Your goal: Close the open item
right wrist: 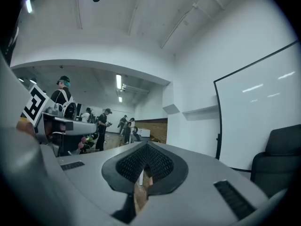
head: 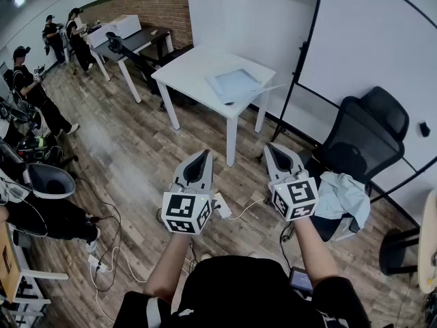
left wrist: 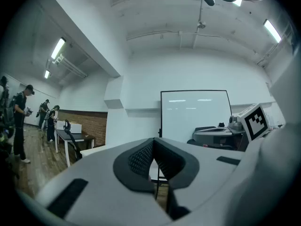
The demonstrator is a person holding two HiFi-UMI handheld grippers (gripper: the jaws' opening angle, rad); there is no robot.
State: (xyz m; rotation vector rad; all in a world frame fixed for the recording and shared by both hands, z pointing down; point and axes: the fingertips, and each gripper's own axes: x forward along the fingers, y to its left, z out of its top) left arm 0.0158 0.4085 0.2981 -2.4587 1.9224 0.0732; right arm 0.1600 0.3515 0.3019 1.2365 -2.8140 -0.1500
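The white table is picked out first, standing well apart from both grippers. A flat, pale blue-grey item lies on it toward one end. It is probably a laptop or folder lying open, though this cannot be settled at such range. It is judged thin, light and stiff, with a hinged leaf best taken at its free edge and folded over gently. Short of the table, the left gripper and right gripper are held over the floor, jaws pressed together on nothing.

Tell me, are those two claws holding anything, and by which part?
Nothing is held. The left gripper and the right gripper both have their jaws together with nothing between them, up in the air.
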